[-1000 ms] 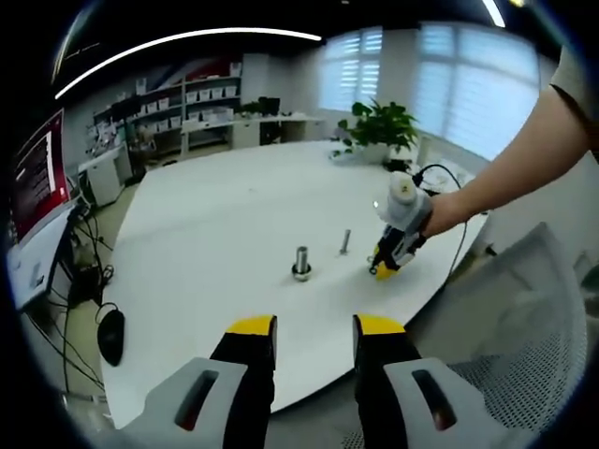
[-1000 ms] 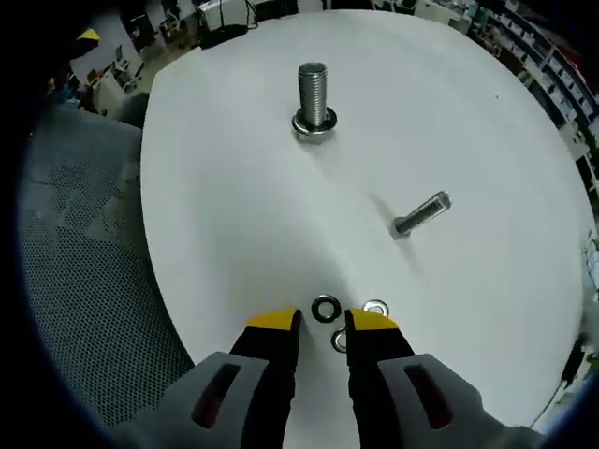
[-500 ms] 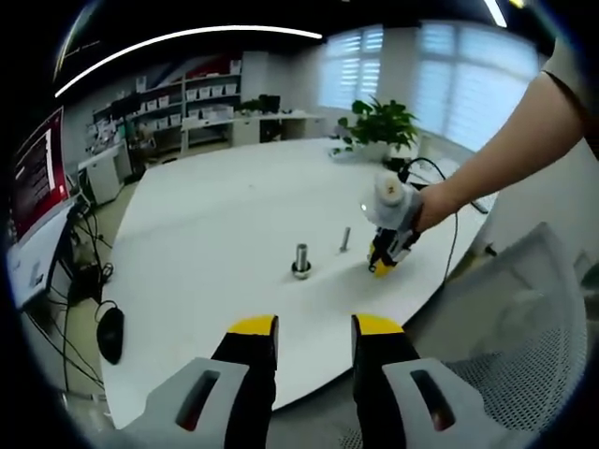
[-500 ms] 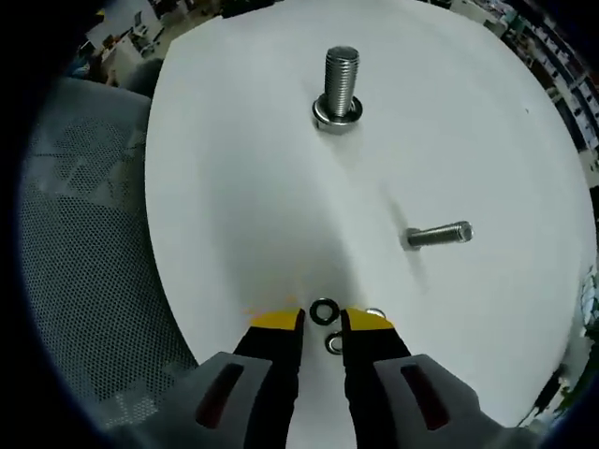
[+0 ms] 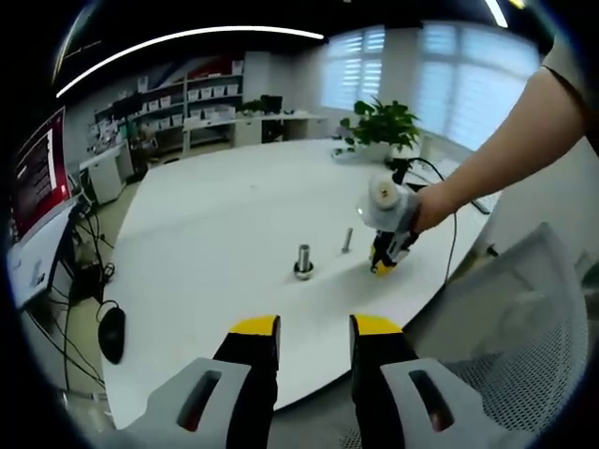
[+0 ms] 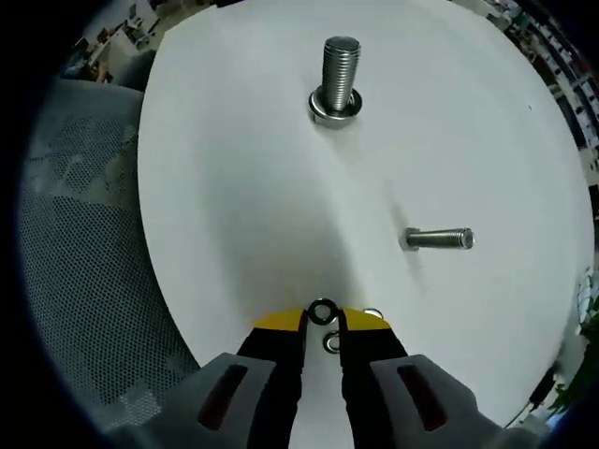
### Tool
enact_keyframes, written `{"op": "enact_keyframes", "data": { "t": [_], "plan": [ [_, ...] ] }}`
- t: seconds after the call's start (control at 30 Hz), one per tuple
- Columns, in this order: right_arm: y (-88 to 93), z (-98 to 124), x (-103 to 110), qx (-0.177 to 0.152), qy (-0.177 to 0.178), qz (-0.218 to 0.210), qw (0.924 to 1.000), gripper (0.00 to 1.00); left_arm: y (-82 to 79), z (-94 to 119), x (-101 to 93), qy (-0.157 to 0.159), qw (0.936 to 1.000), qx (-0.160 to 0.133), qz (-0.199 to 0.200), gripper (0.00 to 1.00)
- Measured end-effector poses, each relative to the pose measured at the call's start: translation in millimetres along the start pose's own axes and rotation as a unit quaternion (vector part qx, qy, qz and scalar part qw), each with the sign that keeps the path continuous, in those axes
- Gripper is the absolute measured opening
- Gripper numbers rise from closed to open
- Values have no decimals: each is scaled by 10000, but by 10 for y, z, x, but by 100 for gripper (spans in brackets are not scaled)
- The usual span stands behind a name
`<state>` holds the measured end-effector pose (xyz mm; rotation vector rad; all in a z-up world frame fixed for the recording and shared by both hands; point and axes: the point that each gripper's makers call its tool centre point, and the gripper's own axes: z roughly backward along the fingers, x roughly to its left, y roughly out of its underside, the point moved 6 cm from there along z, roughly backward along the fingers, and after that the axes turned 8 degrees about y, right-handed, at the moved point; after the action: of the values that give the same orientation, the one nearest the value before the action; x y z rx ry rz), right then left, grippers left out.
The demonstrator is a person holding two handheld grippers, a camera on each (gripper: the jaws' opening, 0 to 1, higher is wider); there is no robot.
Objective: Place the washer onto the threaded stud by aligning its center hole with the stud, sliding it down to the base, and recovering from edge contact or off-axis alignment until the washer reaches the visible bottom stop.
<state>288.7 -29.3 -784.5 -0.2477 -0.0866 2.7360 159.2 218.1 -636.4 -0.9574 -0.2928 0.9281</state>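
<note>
In the left gripper view, a monitor (image 5: 37,173) stands at the far left beside the table (image 5: 215,215), with a dark computer mouse (image 5: 111,335) on the floor area below it. The left gripper (image 5: 314,329) sits at the bottom centre, clear of the table edge. Its yellow-tipped jaws are parted with a visible gap, and nothing lies between them. Farther right on the white tabletop, the large threaded stud (image 5: 303,261) stands upright on its base. Just to its right, a smaller stud (image 5: 347,239) stands on the same surface. Right of that, the right gripper (image 5: 382,267) points down at the table, held by a person's hand (image 5: 429,208). A potted plant (image 5: 380,126) stands at the far edge of the table, and a mesh chair back (image 5: 529,327) occupies the lower right.

In the right gripper view, the mesh chair (image 6: 80,243) lies at the left, beyond the table edge (image 6: 150,253). The large threaded stud (image 6: 340,77) stands near the top centre with a ring at its base. The right gripper (image 6: 321,324) is at the bottom centre, its jaws drawn close about a washer (image 6: 322,311) at the tips. The washer sits between the yellow pads, on or close to the table surface and well apart from the stud. Whether the pads actually clamp it cannot be told. A second washer (image 6: 332,344) shows in the gap just below the first, and a third (image 6: 372,313) peeks out beside the right jaw. The smaller stud (image 6: 438,239) appears further right.
</note>
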Motion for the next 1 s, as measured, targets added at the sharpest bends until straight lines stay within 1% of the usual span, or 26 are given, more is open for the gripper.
{"op": "enact_keyframes", "data": {
  "t": [0.07,0.17,0.3,0.4,0.53,0.63,0.83,1.0],
  "plan": [
    [6,-3,21,-12,54,53,10000,17,0,1,1,-8,10000,-3,4,27],
    [10,2,19,-60,97,-61,9999,17,2,-2,0,-7,10000,13,-2,27],
    [6,-3,28,-84,93,189,9997,17,3,-2,1,-5,10000,17,3,27],
    [7,-4,12,-106,38,87,9999,18,4,-4,0,-5,10000,23,-3,27],
    [15,0,26,-145,81,139,9998,17,9,-5,1,-13,10000,42,0,27],
    [16,3,9,-164,51,-96,9998,17,6,-4,3,-24,10000,33,4,27],
    [29,-5,32,-296,125,-224,9992,15,8,-9,8,-20,10000,48,25,27],
    [29,-16,15,-304,124,-390,9987,14,8,-9,7,-16,10000,53,16,27]
  ]
}}
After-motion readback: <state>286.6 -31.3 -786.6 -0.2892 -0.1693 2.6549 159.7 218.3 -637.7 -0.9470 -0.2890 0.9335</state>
